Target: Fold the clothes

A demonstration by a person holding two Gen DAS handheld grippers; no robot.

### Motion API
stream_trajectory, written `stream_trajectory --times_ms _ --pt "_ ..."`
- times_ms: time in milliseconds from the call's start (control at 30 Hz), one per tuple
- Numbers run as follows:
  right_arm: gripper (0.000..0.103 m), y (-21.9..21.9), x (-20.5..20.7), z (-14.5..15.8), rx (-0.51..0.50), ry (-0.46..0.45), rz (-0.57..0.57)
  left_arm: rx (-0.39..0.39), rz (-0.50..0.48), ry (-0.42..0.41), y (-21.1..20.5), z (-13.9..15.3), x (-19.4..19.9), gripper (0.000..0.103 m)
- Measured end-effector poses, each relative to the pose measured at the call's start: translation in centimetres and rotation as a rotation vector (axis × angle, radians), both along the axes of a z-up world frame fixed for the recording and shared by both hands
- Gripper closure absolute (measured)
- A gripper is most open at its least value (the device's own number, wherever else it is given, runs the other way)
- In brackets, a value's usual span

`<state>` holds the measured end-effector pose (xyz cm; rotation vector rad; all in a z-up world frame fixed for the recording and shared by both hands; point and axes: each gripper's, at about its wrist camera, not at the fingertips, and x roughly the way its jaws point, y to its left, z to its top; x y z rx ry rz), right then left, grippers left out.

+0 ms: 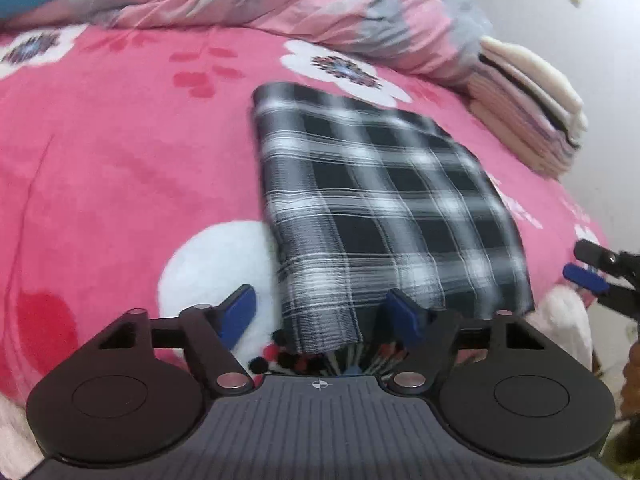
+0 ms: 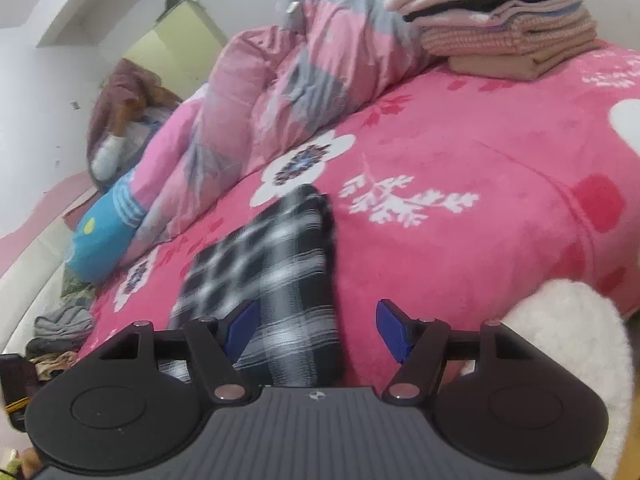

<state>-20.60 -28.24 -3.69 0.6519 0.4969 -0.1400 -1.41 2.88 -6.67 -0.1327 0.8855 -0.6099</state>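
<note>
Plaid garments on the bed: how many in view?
1. The black-and-white plaid garment lies folded on the pink floral blanket, just ahead of both grippers. The folded stack near the bed's far edge shows none, though inner layers may be hidden.

We see even, soft indoor light with no hard shadows or glare. Both views bow strongly at the edges, corners darkened. Motion blur smears the plaid cloth (image 1: 372,200), worst in the right wrist view; the black gripper bodies at the bottom stay sharp.
</note>
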Motion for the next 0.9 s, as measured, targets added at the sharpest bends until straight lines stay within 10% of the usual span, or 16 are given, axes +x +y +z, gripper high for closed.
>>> stream_trajectory --times_ms 167,433,900 --pt "0.034 1.7 3.6 1.3 -0.042 -0.048 0.134 -0.060 0.045 0.026 1.2 -0.3 -0.3 0.048" --pt "0.037 6.5 12.4 1.0 -0.086 -0.007 0.311 -0.203 0.076 0.156 2.4 -0.7 0.0 0.094" --pt "0.036 13.0 22.1 4.9 -0.363 0.112 0.457 -0.329 0.004 0.248 3.9 -3.1 2.1 0.075"
